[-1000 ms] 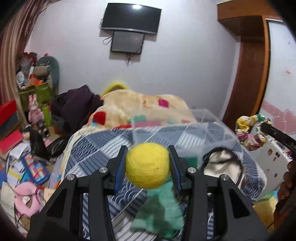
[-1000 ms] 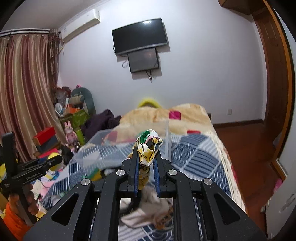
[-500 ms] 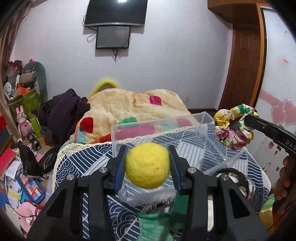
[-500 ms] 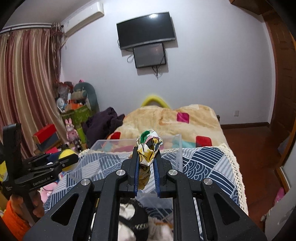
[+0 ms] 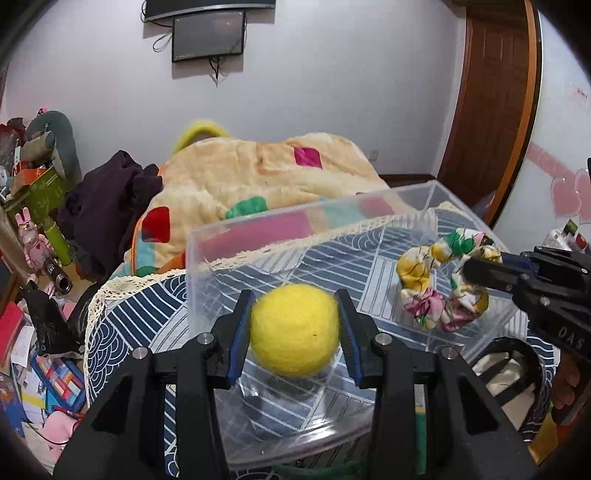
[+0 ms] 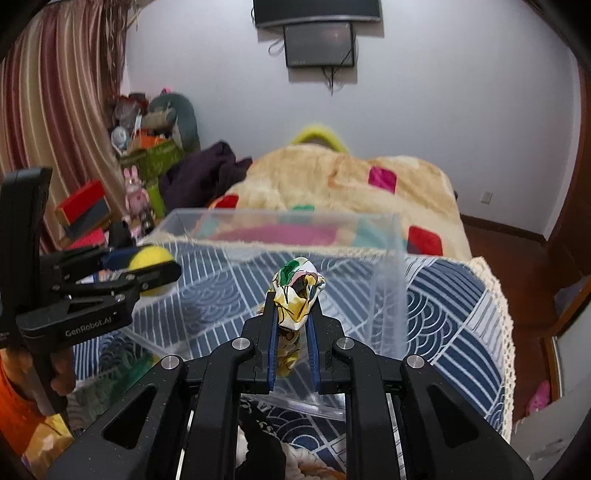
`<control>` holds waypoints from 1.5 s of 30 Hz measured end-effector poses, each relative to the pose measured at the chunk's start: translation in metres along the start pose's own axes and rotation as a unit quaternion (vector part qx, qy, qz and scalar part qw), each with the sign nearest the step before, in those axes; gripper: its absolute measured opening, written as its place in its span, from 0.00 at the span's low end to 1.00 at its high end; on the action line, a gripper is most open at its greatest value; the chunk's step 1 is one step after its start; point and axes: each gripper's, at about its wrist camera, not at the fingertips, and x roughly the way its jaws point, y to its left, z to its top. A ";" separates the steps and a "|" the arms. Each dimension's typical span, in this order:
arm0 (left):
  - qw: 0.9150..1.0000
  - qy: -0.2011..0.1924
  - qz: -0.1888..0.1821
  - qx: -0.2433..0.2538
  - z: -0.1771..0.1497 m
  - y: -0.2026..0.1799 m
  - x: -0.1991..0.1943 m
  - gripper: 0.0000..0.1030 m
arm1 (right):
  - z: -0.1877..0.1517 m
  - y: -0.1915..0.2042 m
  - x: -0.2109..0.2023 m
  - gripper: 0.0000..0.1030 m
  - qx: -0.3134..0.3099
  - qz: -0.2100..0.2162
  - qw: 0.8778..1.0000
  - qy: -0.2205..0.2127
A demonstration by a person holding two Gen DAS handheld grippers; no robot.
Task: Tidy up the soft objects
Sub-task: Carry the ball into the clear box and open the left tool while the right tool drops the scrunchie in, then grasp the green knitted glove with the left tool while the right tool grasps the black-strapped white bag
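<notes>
we find the left gripper clamped on the yellow felt ball, held over the clear plastic bin on the bed. the right gripper is clamped on the floral scrunchie, inside the bin's right side.

The wall television is cut off by the top edge in both views. A green cloth shows only as a strip below the clear bin. The scrunchie is half hidden between the right tongs.
</notes>
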 end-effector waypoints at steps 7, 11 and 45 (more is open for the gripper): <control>1.000 0.013 0.007 0.010 -0.002 -0.006 0.009 0.47 | -0.002 -0.004 0.000 0.13 -0.001 0.002 1.000 0.014; 1.000 0.005 0.012 0.017 -0.002 -0.009 0.002 0.65 | -0.001 -0.003 -0.005 0.25 -0.003 -0.004 1.000 0.008; 1.000 -0.020 0.024 -0.004 -0.089 -0.002 -0.091 1.00 | -0.067 0.030 -0.074 0.83 -0.024 -0.015 0.998 -0.057</control>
